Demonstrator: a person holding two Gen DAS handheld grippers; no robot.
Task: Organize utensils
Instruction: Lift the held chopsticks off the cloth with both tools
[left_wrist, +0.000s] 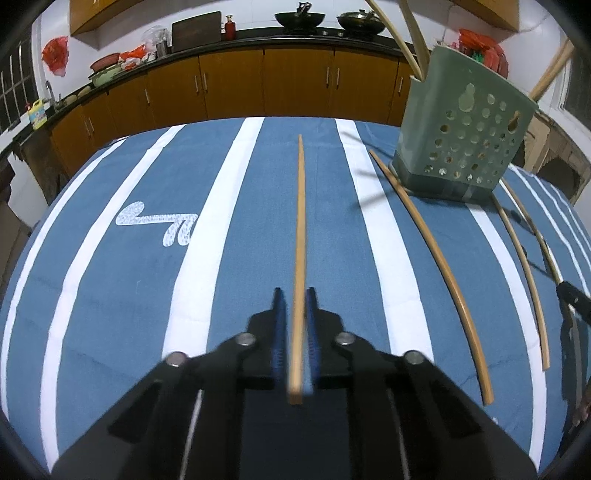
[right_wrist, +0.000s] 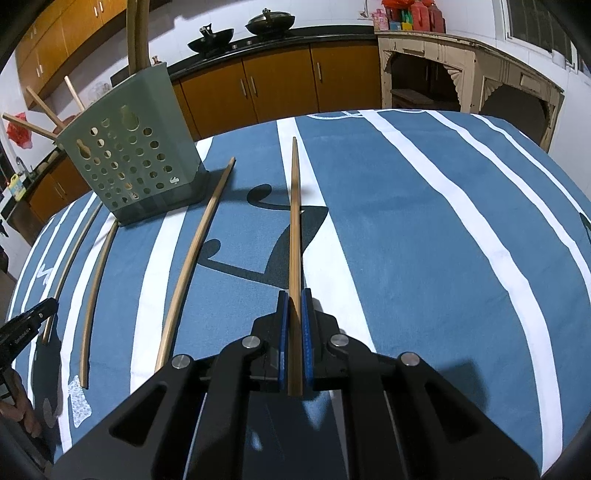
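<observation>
A chopstick (left_wrist: 300, 258) sits clamped in my left tool (left_wrist: 295, 295), angled downward over the striped desk (left_wrist: 110, 295). My right tool (right_wrist: 294, 295) likewise grips a second chopstick (right_wrist: 294, 240), pitched down. The green holder (left_wrist: 461, 133) stands beyond, three loose chopsticks (left_wrist: 443, 266) lying near its base.

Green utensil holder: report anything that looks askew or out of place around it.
The green utensil holder stands upright. Three loose chopsticks lie on the striped cloth beside it instead of inside; one seems to run up against its base.
</observation>
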